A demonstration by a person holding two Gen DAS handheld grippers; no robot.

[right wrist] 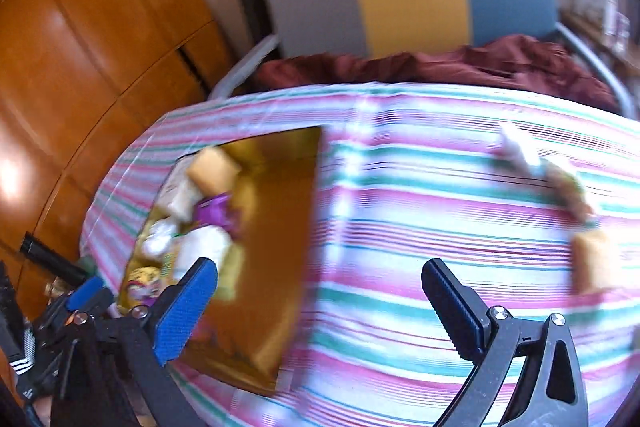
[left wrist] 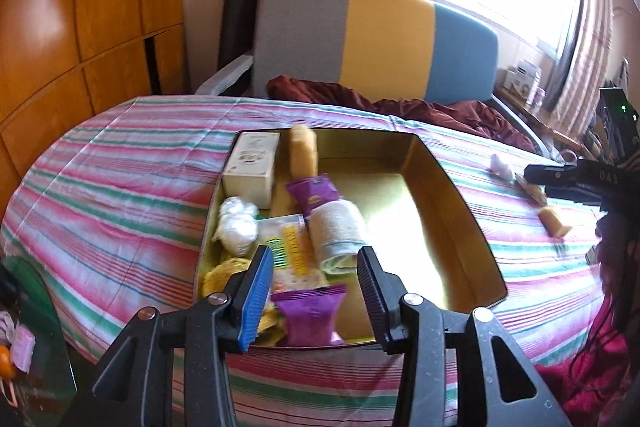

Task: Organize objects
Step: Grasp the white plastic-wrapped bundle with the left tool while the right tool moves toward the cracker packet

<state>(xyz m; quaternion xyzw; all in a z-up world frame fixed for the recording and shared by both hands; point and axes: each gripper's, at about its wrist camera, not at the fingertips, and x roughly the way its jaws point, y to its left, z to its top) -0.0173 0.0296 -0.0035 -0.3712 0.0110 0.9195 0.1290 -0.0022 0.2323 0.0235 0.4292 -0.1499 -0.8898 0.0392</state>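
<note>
Task partly complete. A gold-lined box (left wrist: 448, 187) sits at centre frame on the striped tablecloth (left wrist: 120, 187); its left half already holds a cream carton (left wrist: 252, 167), a white wrapped bundle (left wrist: 238, 227), a rolled towel (left wrist: 340, 231), a yellow-green snack bar (left wrist: 292, 251), two purple packets (left wrist: 316, 193) and a sponge-like cake (left wrist: 304, 151), while its right half is bare. The left gripper (left wrist: 316, 291) hovers at lower centre above the nearer purple packet, fingers spread and grasping nothing. In the blurred right wrist view, the right gripper (right wrist: 320, 311) hangs over the cloth at lower centre, fingers wide apart and empty. Still outside the box, at right of frame, lie a white wad (right wrist: 516, 147), a brownish wrapped item (right wrist: 568, 187) and a yellow cake piece (right wrist: 592, 263); judged remaining work is moving these into the box.
</note>
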